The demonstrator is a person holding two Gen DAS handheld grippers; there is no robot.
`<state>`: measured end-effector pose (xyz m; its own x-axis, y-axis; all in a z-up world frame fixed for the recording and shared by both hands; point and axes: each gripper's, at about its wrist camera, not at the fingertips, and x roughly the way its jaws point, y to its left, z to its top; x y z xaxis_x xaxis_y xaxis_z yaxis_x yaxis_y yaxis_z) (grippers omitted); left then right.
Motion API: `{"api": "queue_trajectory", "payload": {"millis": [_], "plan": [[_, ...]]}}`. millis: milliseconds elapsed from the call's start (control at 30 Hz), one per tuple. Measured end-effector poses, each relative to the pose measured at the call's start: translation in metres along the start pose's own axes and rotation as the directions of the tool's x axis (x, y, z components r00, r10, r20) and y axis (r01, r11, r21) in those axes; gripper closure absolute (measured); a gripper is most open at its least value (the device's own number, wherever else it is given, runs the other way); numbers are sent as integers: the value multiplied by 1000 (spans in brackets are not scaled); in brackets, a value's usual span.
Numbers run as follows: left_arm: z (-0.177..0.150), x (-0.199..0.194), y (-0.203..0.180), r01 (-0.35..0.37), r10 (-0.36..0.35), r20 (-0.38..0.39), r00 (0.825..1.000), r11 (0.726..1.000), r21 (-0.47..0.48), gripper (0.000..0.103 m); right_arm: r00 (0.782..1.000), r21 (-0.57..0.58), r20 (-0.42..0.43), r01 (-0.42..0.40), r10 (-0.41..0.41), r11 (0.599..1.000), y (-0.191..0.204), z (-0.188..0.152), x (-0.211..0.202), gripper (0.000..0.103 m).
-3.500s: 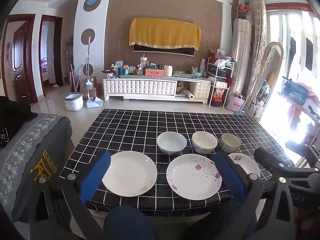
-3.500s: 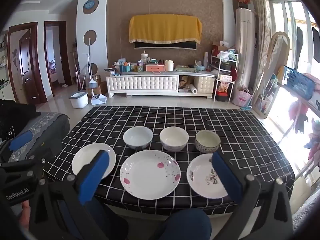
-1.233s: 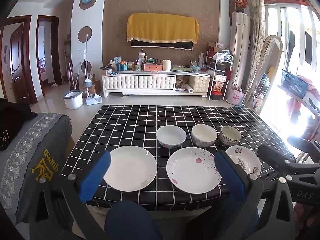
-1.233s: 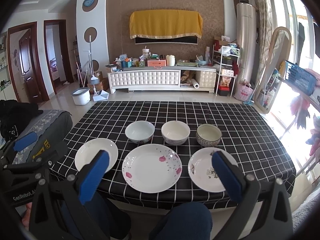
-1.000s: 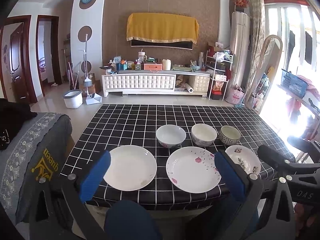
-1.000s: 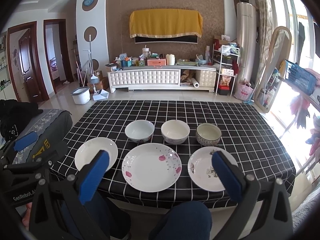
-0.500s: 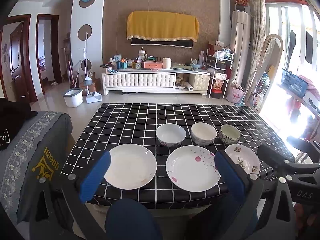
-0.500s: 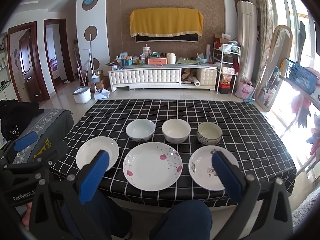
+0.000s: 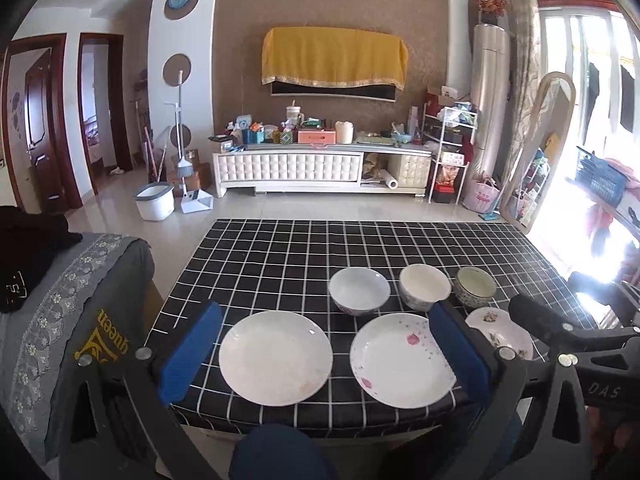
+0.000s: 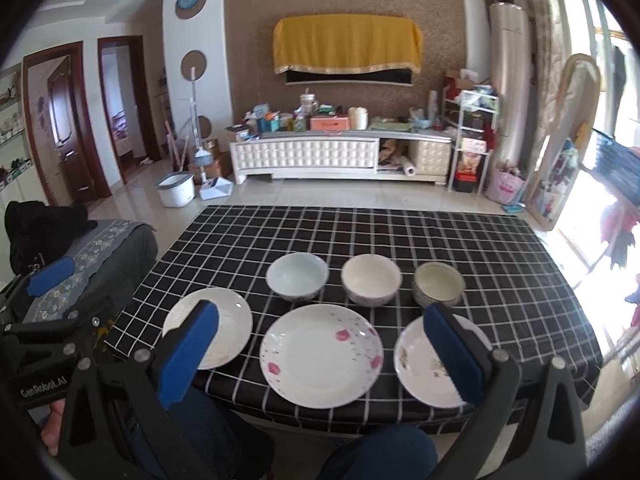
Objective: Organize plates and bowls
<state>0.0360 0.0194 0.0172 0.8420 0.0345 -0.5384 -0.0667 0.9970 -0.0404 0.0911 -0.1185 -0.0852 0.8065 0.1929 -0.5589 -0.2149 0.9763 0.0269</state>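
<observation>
Left gripper [image 9: 324, 354]: black plastic frame, silver screws, blue padded fingers [image 9: 190, 354]. Right gripper [image 10: 320, 354]: same black frame, blue fingers [image 10: 188, 354], silver screws. White lettering "GenRobot.AI" on left unit, "DAS" on right. Person's knees in dark blue trousers [image 10: 380, 456]; bare skin at lower left.

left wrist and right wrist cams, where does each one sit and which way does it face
Left wrist: sits on the left gripper, faces across the table; open blue fingers frame the plain plate, right gripper at the right edge.
Right wrist: sits on the right gripper, faces the same way; fingers frame the pink-flowered plate, left gripper at the left.
Shared: three plates, three bowls.
</observation>
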Motion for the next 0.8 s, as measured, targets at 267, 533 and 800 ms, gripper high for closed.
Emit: {"api": "queue_trajectory", "payload": {"millis": [267, 533, 800], "plan": [[8, 66, 56, -74, 63, -126, 990, 994, -83, 0, 996, 8, -65, -67, 67, 998, 28, 23, 70, 0], [-11, 120, 121, -136, 94, -269, 959, 980, -145, 0, 973, -24, -188, -144, 137, 989, 68, 16, 142, 0], [-62, 186, 165, -167, 57, -451, 891, 964, -207, 2, 925, -86, -344, -201, 160, 976, 100, -12, 208, 4]]}}
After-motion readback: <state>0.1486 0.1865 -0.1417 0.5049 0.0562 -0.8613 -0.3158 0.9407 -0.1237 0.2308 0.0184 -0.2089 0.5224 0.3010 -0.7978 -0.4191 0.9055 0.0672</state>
